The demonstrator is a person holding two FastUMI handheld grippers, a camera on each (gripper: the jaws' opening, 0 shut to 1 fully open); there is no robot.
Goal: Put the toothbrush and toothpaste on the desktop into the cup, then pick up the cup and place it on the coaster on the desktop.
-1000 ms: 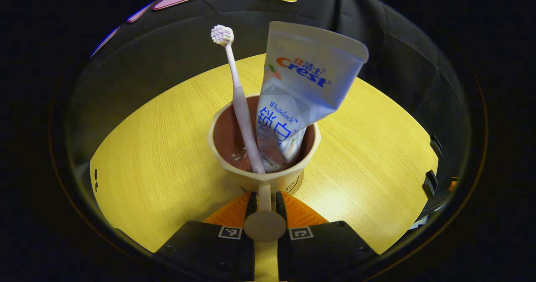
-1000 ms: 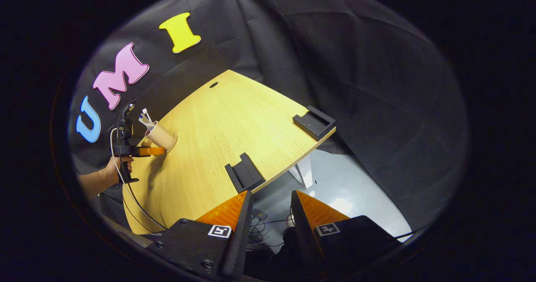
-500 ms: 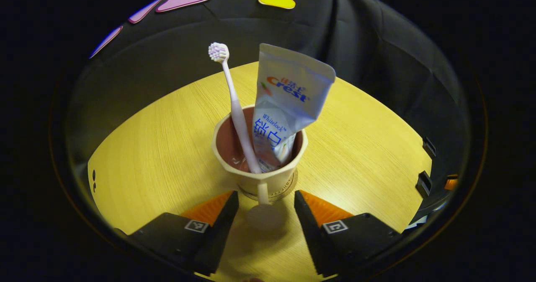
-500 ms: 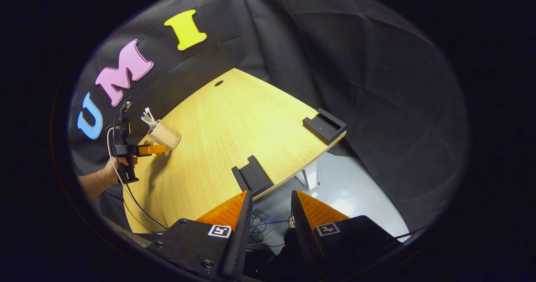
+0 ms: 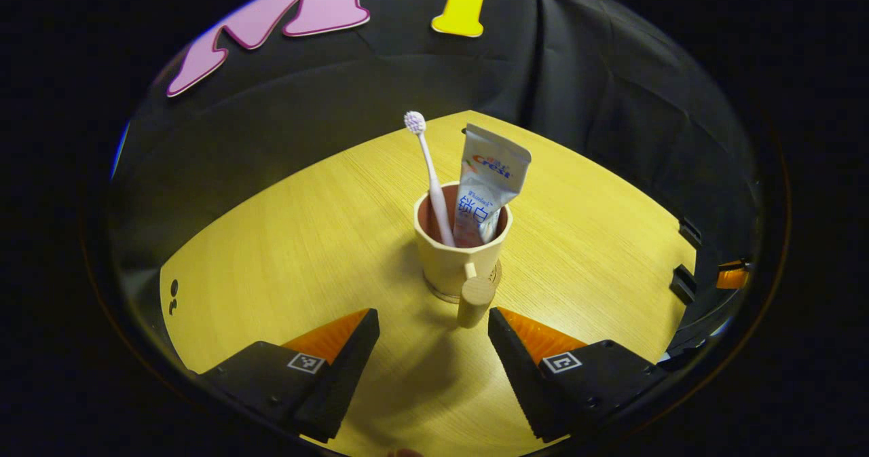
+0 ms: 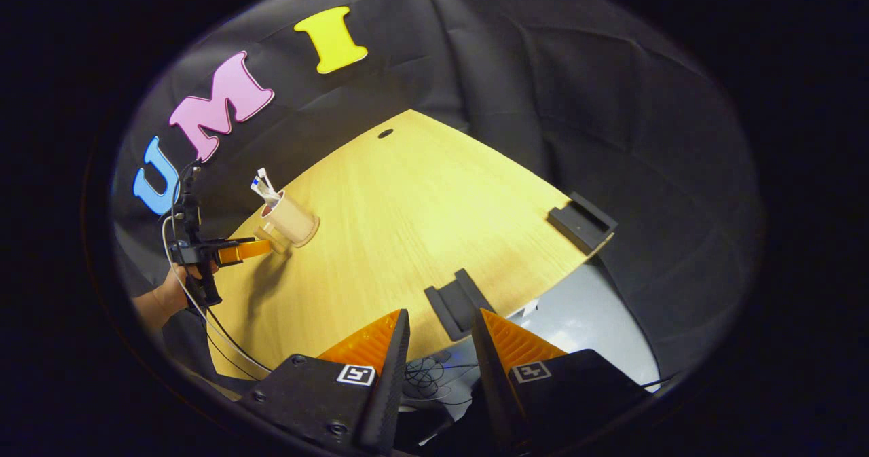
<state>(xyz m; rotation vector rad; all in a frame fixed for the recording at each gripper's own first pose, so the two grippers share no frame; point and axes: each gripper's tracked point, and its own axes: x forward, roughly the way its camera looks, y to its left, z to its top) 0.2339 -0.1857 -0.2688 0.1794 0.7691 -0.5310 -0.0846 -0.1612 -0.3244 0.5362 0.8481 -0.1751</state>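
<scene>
- Left hand-held gripper point(image 5: 429, 321): fingers spread wide apart, nothing between them, at the bottom of the left gripper view. One second ago they were clamped on the cup's handle; half a second ago they had parted; now they stand drawn back, with bare desk between them and the handle. In the right gripper view the same tool point(image 6: 252, 248) sits at the left edge, held by a hand point(image 6: 170, 293), just short of the cup.
- Handle point(image 5: 474, 299): round wooden knob on the cup's near side, free of both fingers.
- Cup point(image 5: 456, 260): beige, upright, centre of the left gripper view, resting on the coaster.
- Coaster point(image 5: 497, 276): only a thin rim shows under the cup's base, at its lower right.
- Toothbrush point(image 5: 429, 172): inside the cup, head up, leaning to the upper left.
- Toothpaste point(image 5: 486, 180): inside the cup, crimped end up, beside the toothbrush.
- Desk point(image 5: 285, 253): yellow wood, bare around the cup.
- Right hand-held gripper point(image 6: 440, 352): fingers a narrow gap apart, holding nothing, at the bottom of the right gripper view past the desk's near edge, well apart from the cup.
- Judgement: the release reads as the closing step; both items are in the cup and the cup is on the coaster, so the task appears complete.
</scene>
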